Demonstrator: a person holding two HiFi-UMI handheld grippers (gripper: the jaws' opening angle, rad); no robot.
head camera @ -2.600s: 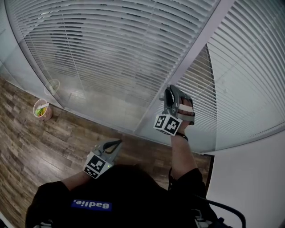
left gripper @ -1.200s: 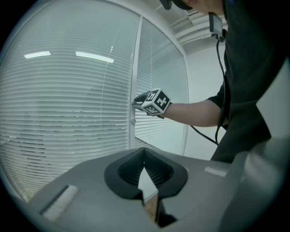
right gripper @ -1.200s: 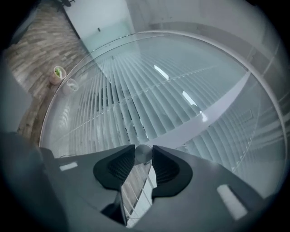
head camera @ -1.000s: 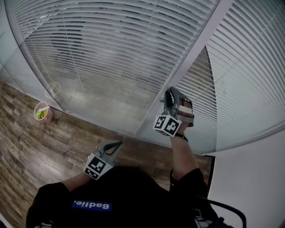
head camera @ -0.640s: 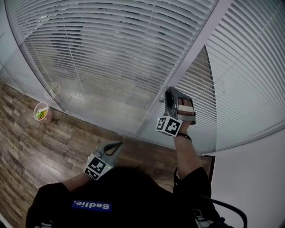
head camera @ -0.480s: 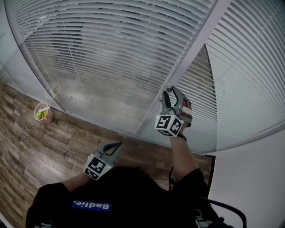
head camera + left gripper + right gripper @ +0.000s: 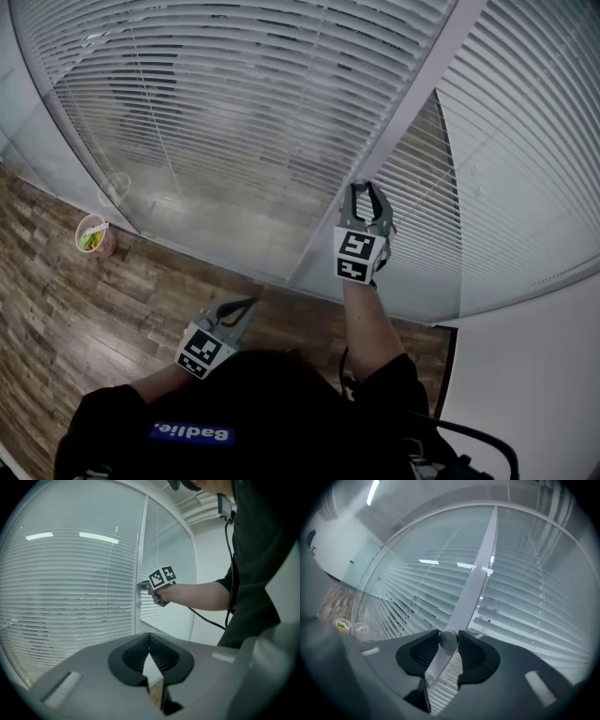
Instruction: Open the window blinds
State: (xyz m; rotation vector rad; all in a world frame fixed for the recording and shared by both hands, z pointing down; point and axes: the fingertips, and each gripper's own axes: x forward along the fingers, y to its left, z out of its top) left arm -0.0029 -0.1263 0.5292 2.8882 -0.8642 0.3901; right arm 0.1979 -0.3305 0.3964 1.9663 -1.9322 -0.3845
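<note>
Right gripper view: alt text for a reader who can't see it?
The right hand-held gripper, jaws just closed further, clamps a small round grey knob on the white frame post between two white slatted blinds.

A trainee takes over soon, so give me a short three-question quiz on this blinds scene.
1. What sits between the right gripper's jaws? A) a blind slat B) the round knob on the frame C) nothing
2. True or false: the left gripper touches the blinds.
3. Fill in: in the head view the cup on the floor stands at the ____ edge.
Key: 1 B, the jaws have just been closing on it; 2 false, it hangs low, shut and empty; 3 left.
</note>
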